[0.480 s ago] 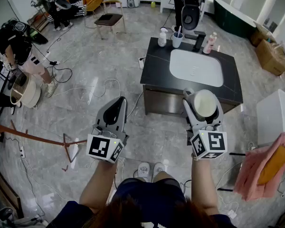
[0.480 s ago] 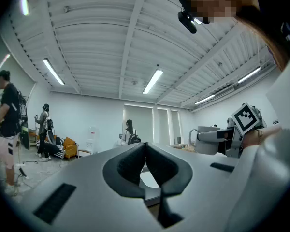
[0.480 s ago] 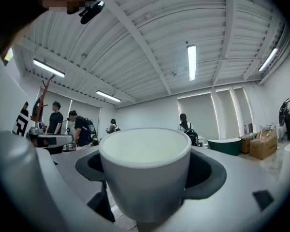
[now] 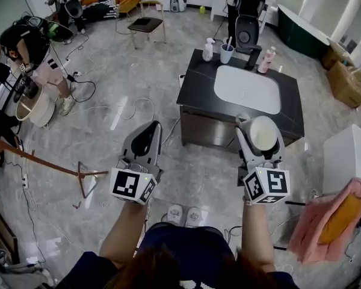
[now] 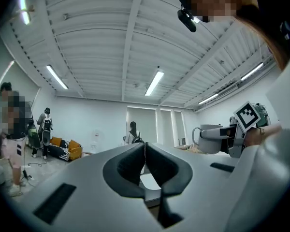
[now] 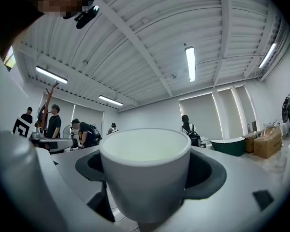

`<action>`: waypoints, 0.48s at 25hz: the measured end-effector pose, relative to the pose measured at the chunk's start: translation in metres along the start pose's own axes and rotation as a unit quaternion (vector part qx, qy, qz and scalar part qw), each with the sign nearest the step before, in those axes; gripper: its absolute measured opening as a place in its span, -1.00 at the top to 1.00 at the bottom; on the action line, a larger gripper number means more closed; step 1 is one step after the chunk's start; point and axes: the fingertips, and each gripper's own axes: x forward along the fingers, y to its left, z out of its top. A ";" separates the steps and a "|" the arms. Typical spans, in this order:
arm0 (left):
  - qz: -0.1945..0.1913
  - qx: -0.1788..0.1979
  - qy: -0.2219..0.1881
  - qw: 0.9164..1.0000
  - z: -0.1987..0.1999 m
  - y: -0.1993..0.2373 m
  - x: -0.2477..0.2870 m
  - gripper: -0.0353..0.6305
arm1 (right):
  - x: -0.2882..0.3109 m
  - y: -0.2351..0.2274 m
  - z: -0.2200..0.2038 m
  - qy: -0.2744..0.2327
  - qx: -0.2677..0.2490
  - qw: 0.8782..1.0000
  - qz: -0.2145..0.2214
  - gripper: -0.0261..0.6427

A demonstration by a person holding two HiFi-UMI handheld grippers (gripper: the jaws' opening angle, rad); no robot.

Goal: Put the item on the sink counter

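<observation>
White mug (image 6: 144,175) is upright and clamped between the right gripper's (image 4: 258,131) jaws, which are spread wide around its body. It's in the air, not on the sink counter (image 4: 195,92) yet. Head view puts it over the counter's near right edge, just short of the white basin (image 4: 246,89). Left gripper (image 5: 145,153) is level beside it, jaws closed together with nothing in them. Bottles and a cup sit along the counter's far edge.
</observation>
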 end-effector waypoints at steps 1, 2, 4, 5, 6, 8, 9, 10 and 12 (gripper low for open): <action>0.003 0.002 -0.002 1.000 0.001 -0.002 0.000 0.82 | -0.002 -0.003 0.001 -0.002 0.000 1.000 0.003 -0.45; 0.007 0.003 -0.004 1.000 0.001 -0.004 -0.001 0.82 | -0.003 -0.006 0.002 -0.003 -0.001 1.000 0.007 -0.45; 0.016 0.005 -0.006 1.000 0.002 -0.007 -0.002 0.82 | -0.003 -0.012 0.004 -0.005 -0.001 1.000 0.013 -0.45; 0.021 0.005 -0.006 1.000 0.002 -0.007 -0.002 0.82 | -0.003 -0.014 0.006 -0.006 -0.001 1.000 0.015 -0.45; 0.025 0.005 -0.004 1.000 0.002 -0.008 -0.003 0.82 | -0.002 -0.016 0.006 -0.005 0.001 1.000 0.017 -0.45; 0.031 0.004 0.000 1.000 0.001 -0.006 -0.003 0.82 | 0.001 -0.018 0.006 -0.003 0.006 1.000 0.020 -0.45; 0.033 0.004 0.002 0.999 -0.001 -0.005 -0.002 0.82 | 0.003 -0.018 0.005 -0.002 0.008 1.000 0.021 -0.45; 0.034 0.004 0.003 0.999 -0.003 -0.002 0.000 0.82 | 0.007 -0.018 0.004 -0.002 0.010 1.000 0.022 -0.45; 0.036 0.003 0.004 0.999 -0.008 0.007 0.009 0.82 | 0.019 -0.018 0.000 -0.002 0.011 1.000 0.024 -0.45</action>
